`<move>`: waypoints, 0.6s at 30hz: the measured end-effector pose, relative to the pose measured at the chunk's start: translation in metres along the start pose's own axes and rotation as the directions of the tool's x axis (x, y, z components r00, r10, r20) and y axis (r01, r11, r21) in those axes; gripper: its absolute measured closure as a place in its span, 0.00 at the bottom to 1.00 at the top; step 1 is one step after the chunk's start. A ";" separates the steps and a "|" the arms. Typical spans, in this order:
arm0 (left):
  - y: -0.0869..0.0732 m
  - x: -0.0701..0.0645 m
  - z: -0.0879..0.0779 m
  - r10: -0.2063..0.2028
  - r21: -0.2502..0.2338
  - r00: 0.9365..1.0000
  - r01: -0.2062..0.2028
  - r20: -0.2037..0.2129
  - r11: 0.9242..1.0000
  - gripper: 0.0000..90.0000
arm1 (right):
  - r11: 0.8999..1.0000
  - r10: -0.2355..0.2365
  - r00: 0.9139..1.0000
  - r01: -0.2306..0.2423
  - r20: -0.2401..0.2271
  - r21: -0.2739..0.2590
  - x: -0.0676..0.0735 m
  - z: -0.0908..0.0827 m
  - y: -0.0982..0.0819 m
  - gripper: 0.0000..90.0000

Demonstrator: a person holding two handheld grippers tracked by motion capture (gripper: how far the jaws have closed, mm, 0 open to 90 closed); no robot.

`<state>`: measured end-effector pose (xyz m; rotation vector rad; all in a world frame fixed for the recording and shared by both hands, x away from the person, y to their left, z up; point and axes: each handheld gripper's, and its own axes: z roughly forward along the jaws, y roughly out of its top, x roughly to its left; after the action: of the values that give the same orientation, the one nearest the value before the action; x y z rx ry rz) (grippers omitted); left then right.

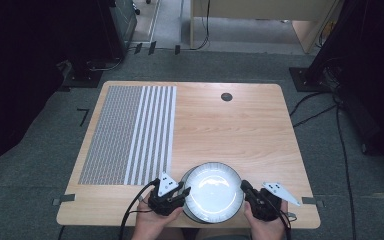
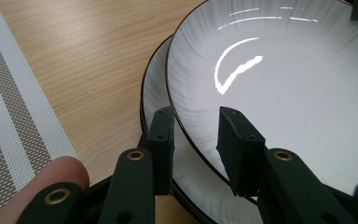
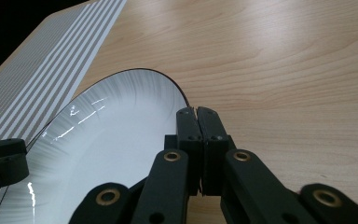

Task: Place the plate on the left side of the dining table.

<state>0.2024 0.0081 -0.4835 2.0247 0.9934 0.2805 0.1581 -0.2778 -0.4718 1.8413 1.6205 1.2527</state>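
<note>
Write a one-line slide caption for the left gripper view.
Left gripper straddles the dark rim of the top white plate, stacked on a second plate beside a striped placemat.

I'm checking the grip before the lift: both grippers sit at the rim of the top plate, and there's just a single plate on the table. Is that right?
Not quite. The left gripper and right gripper do sit at the rim of the top plate, but it isn't alone: the left gripper view shows a second plate stacked under it, its rim showing beside the top one.
</note>
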 end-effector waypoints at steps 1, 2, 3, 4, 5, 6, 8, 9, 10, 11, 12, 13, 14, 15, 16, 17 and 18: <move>0.000 0.000 0.001 -0.001 0.003 1.000 0.001 0.002 1.000 0.75 | 1.000 0.006 1.000 -0.006 0.004 0.000 0.000 -0.001 0.000 1.00; 0.001 -0.001 0.002 -0.002 0.008 1.000 0.002 0.003 1.000 0.74 | 1.000 0.002 1.000 -0.002 0.004 -0.003 0.000 -0.002 -0.001 0.99; 0.001 -0.001 0.003 0.001 0.016 1.000 -0.001 0.005 1.000 0.74 | 1.000 0.002 1.000 -0.002 0.006 -0.003 -0.001 -0.002 -0.001 0.99; 0.001 -0.002 0.005 -0.001 0.025 1.000 0.001 0.010 1.000 0.74 | 1.000 0.003 1.000 -0.003 0.009 -0.004 -0.001 -0.002 -0.001 0.99; 0.000 -0.002 0.006 0.001 0.025 1.000 -0.001 0.010 1.000 0.73 | 1.000 0.002 1.000 -0.002 0.009 -0.005 -0.001 -0.003 -0.002 0.99; 0.001 -0.002 0.007 -0.001 0.026 1.000 0.001 0.006 1.000 0.73 | 1.000 -0.002 1.000 0.002 0.009 -0.007 -0.002 -0.003 -0.003 0.99; 0.002 -0.002 0.008 -0.001 0.029 1.000 0.001 0.006 1.000 0.73 | 1.000 0.005 1.000 -0.005 -0.002 -0.011 -0.003 -0.003 -0.004 0.99; 0.002 -0.001 0.008 -0.002 0.029 1.000 0.002 0.005 1.000 0.73 | 1.000 0.004 1.000 -0.004 -0.009 -0.013 -0.004 -0.003 -0.005 0.94; 0.002 -0.001 0.009 -0.006 0.029 1.000 0.006 0.005 1.000 0.73 | 1.000 -0.004 1.000 0.004 0.012 -0.007 -0.005 -0.001 -0.006 0.83; 0.002 -0.001 0.009 -0.006 0.029 1.000 0.006 0.005 1.000 0.73 | 1.000 -0.004 1.000 0.004 0.012 -0.007 -0.005 -0.001 -0.006 0.83; 0.003 -0.002 0.010 -0.005 0.030 1.000 0.005 0.000 1.000 0.73 | 1.000 -0.011 1.000 0.011 0.014 0.004 -0.005 0.000 -0.007 0.82; 0.003 -0.002 0.010 -0.004 0.031 1.000 0.004 -0.001 1.000 0.73 | 0.999 0.002 1.000 -0.002 0.000 0.035 -0.006 0.002 -0.009 0.80; 0.003 -0.002 0.010 -0.002 0.032 1.000 0.002 -0.002 0.999 0.73 | 0.999 0.012 1.000 -0.012 -0.005 0.043 -0.007 0.003 -0.010 0.79; 0.003 -0.002 0.011 -0.006 0.031 1.000 0.006 -0.002 1.000 0.72 | 0.998 0.023 1.000 -0.022 -0.010 0.055 -0.007 0.003 -0.010 0.79; 0.004 -0.002 0.011 -0.006 0.031 1.000 0.006 -0.002 1.000 0.72 | 0.997 0.030 0.999 -0.029 -0.014 0.065 -0.007 0.004 -0.011 0.79; 0.004 -0.002 0.011 -0.006 0.032 1.000 0.006 -0.002 0.999 0.72 | 0.996 0.056 0.998 -0.054 -0.023 0.076 -0.008 0.004 -0.012 0.79; 0.004 -0.002 0.012 -0.005 0.032 1.000 0.005 -0.002 0.999 0.72 | 0.992 0.092 0.995 -0.089 -0.031 0.091 -0.009 0.004 -0.012 0.80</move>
<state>0.2093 -0.0015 -0.4875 2.0509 1.0097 0.2652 0.1550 -0.2816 -0.4865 1.9775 1.6534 1.2757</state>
